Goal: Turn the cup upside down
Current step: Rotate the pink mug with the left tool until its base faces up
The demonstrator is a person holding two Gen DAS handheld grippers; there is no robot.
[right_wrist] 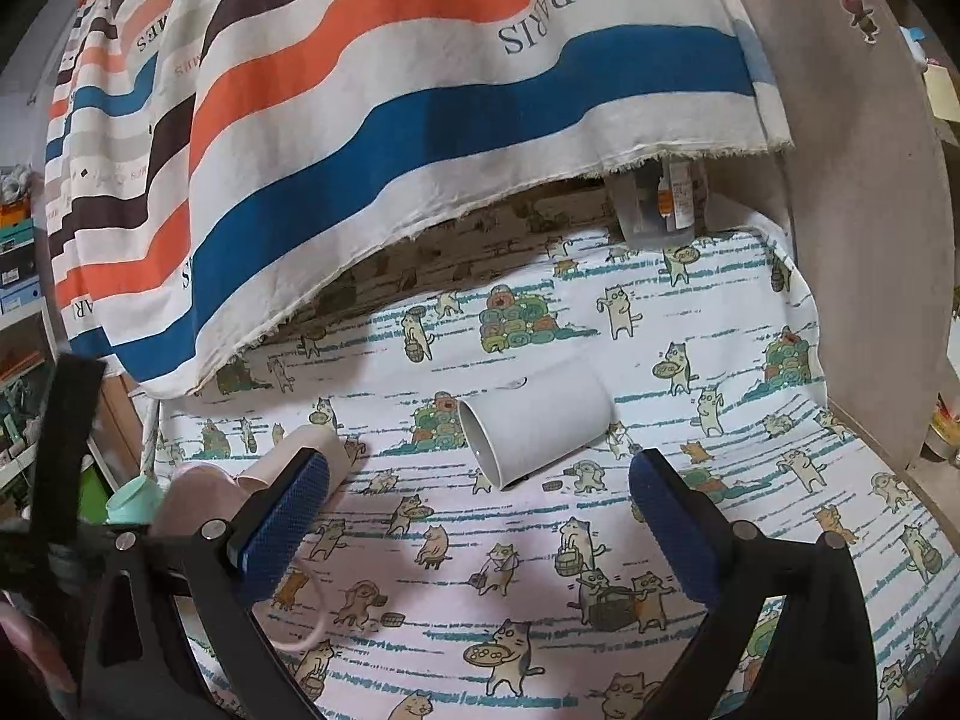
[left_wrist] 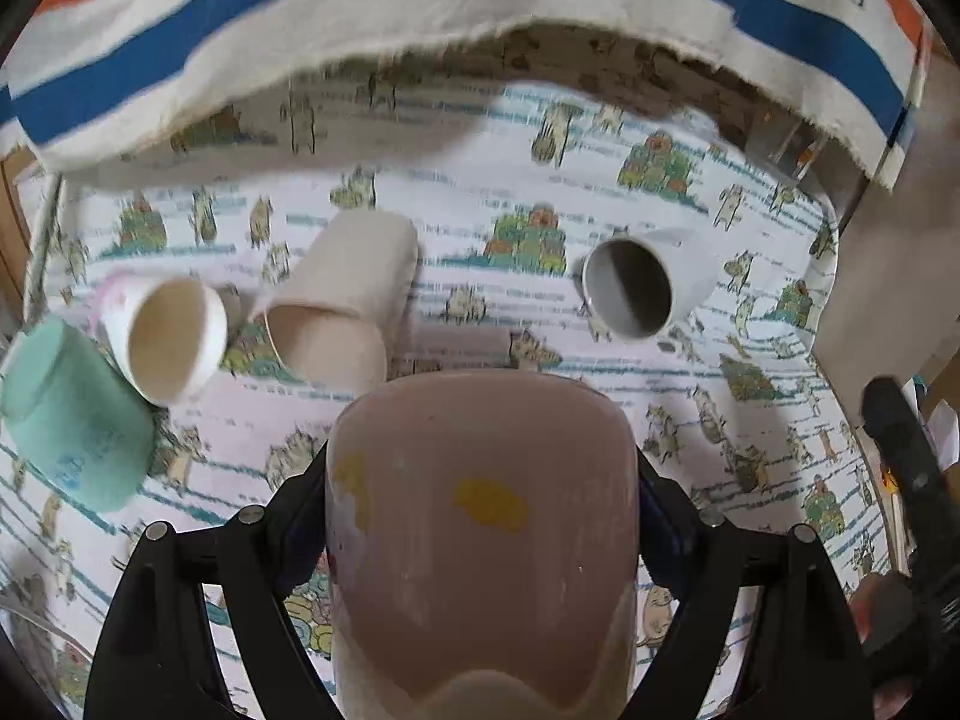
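Left wrist view shows the left gripper (left_wrist: pixel 480 516) closed on a pinkish-brown cup (left_wrist: pixel 480 540) with yellow blotches, its black fingers (left_wrist: pixel 282 516) pressed against both sides; the cup fills the near centre, its flat closed end pointing away from the camera. Past it, on the cat-print cloth (left_wrist: pixel 690 360) covering the counter, four more cups lie on their sides: a grey cup (left_wrist: pixel 648 282) at far right with its mouth toward the camera, a beige cup (left_wrist: pixel 342 300) left of centre, a white cup (left_wrist: pixel 168 339) just beside it, and a mint-green cup (left_wrist: pixel 72 414) at the left edge touching the white one. A striped cloth (left_wrist: pixel 420 18) printed PARIS hangs across the far side.

Right wrist view has the right gripper (right_wrist: pixel 480 516) hovering over the cat-print cloth with its blue-padded fingers (right_wrist: pixel 282 528) wide apart, gripping nothing. The grey cup (right_wrist: pixel 534 426) lies just beyond them, mouth facing left and near.
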